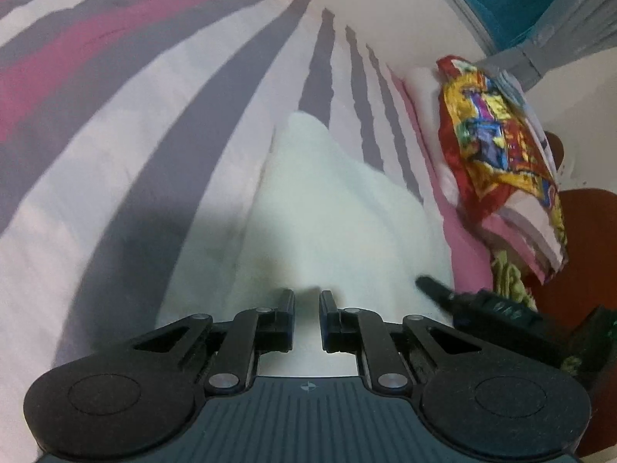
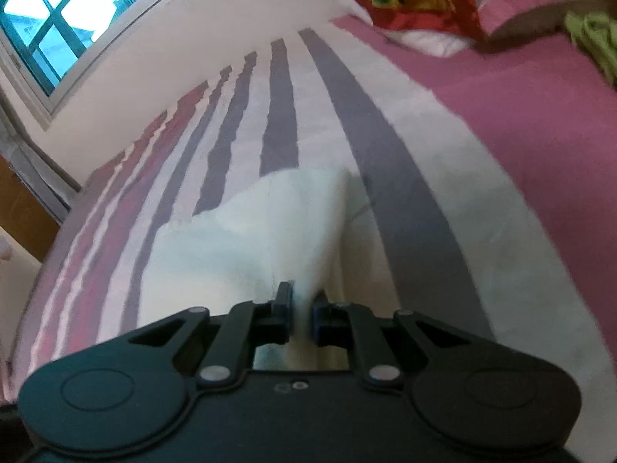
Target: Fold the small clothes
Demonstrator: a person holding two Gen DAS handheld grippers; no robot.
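**Right gripper pinching the cloth, left one over it**

Your right gripper (image 2: 302, 301) has its fingers pinched on a gathered fold of the white cloth (image 2: 246, 227), which rises in a taut peak from the striped bedsheet (image 2: 385, 123). Your left gripper (image 1: 307, 301) sits low over the same cloth (image 1: 324, 200), fingers apart with a narrow gap; you cannot tell whether fabric lies between them. A bright patterned pillow (image 1: 497, 142) lies near the bed's far edge.
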